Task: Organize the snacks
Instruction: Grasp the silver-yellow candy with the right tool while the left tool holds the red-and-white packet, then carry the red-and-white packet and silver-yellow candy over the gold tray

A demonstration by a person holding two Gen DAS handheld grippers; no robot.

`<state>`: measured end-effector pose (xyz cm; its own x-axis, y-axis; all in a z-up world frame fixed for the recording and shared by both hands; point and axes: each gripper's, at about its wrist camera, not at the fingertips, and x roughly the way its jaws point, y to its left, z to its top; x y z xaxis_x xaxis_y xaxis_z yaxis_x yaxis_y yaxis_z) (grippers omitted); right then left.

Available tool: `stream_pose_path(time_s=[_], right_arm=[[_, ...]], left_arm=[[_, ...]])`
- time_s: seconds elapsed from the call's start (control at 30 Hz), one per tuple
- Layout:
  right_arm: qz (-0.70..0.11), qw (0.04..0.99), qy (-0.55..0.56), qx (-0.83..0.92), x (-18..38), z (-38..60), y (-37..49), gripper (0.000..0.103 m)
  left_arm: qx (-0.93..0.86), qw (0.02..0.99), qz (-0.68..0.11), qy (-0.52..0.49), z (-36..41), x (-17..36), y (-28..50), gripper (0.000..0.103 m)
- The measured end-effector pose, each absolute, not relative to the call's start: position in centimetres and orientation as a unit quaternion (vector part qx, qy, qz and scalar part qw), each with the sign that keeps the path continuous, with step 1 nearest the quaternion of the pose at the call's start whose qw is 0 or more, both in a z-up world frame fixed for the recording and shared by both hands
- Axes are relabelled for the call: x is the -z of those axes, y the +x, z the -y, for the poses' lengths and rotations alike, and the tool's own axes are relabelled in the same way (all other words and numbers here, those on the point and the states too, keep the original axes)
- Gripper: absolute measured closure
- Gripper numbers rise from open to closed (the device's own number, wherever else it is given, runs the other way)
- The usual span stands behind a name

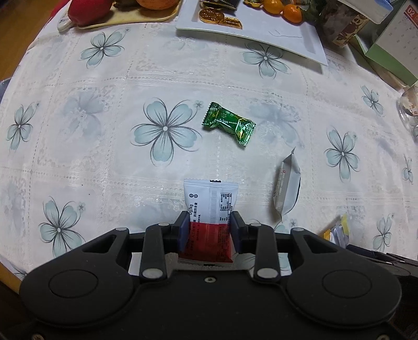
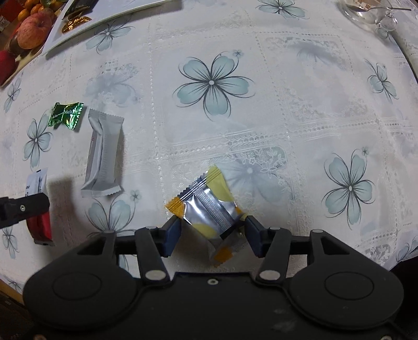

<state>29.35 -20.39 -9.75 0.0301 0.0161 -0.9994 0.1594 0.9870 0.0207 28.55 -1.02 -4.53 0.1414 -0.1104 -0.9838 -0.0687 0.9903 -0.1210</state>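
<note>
A: Red-and-white snack packet [image 1: 209,219] first: where is it?
B: Clamped between the pads of the left gripper [image 1: 209,230], long axis running straight out along the fingers, white end forward, red end back by the body. It looks lifted off the tablecloth [image 1: 104,157], though the fisheye makes that hard to be sure of.
A: And the other hand?
B: The right gripper [image 2: 213,230] has its fingers closed in on the yellow-and-silver packet [image 2: 206,209], which sits skewed between them, one orange end poking past the left finger.
A: So where do they go?
B: Judging by the task, to the white tray [image 1: 300,39] that already carries gold coins [image 1: 211,15] and mandarins [image 1: 284,9]. It lies straight ahead of the left gripper and a little right, at the far side of the table; from the right wrist it is far off to the upper left. The left hand seems nearer.
A: What's left loose?
B: The green candy [image 1: 228,123] directly in the left gripper's path, and the grey packet [image 1: 287,188] lying lengthwise between the two tools.
</note>
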Motion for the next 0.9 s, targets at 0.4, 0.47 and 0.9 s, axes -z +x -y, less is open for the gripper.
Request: stream_pose_path(time_s=[0.4,0.47,0.9], right_arm=[[-0.617,0.783,0.078,0.022,4.0,20.8,27.8,0.077],[-0.581,0.81,0.082,0.012,1.5,20.7,26.2,0.077],[-0.532,0.833,0.152,-0.027,-1.2,21.7,9.8,0.077]], left_arm=[[0.008,0.808,-0.587,-0.053,0.2,0.1,23.1,0.061],[0.015,0.821,-0.566,-0.07,0.0,-1.2,20.8,0.061],[0.051,0.825,-0.557,-0.074,1.8,-2.9,5.2,0.061]])
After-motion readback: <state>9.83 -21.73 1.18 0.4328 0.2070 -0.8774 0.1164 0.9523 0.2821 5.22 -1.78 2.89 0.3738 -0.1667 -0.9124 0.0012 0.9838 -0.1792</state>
